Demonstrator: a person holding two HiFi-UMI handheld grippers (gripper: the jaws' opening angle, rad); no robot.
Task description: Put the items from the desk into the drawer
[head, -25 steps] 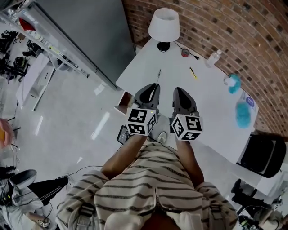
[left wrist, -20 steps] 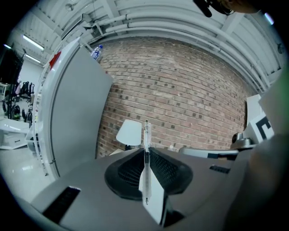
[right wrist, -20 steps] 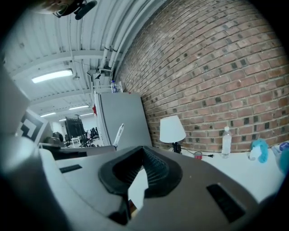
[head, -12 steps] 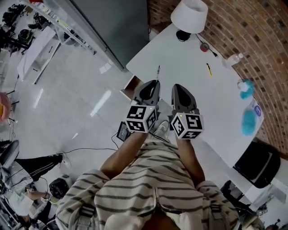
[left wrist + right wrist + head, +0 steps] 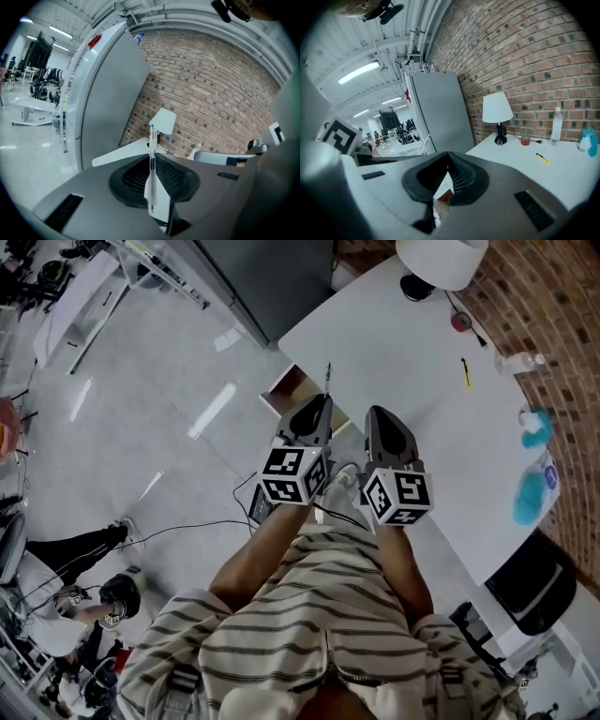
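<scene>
My left gripper [image 5: 316, 416] is shut on a clear pen [image 5: 327, 377], which pokes forward past its jaws. In the left gripper view the pen [image 5: 151, 164] stands upright, pinched between the jaws of that gripper [image 5: 152, 157]. My right gripper [image 5: 381, 420] is beside it, shut with nothing in it; in its own view that gripper [image 5: 448, 161] has its jaws meeting at the tip. Both hover at the near left edge of the white desk [image 5: 403, 399]. The open drawer [image 5: 287, 390], brown inside, lies just left of the pen. A yellow pen [image 5: 466, 372] lies on the desk.
On the desk stand a white lamp [image 5: 441, 259], a tape roll [image 5: 459, 322], a water bottle [image 5: 520, 362] and blue items [image 5: 530, 493]. A grey cabinet [image 5: 253, 277] flanks the desk's left side. A black chair [image 5: 534, 582] sits at the right. Cables cross the floor [image 5: 187, 526].
The head view has swung, so the desk and lamp slid toward the upper right. Both grippers stay side by side, the left still holding the clear pen.
</scene>
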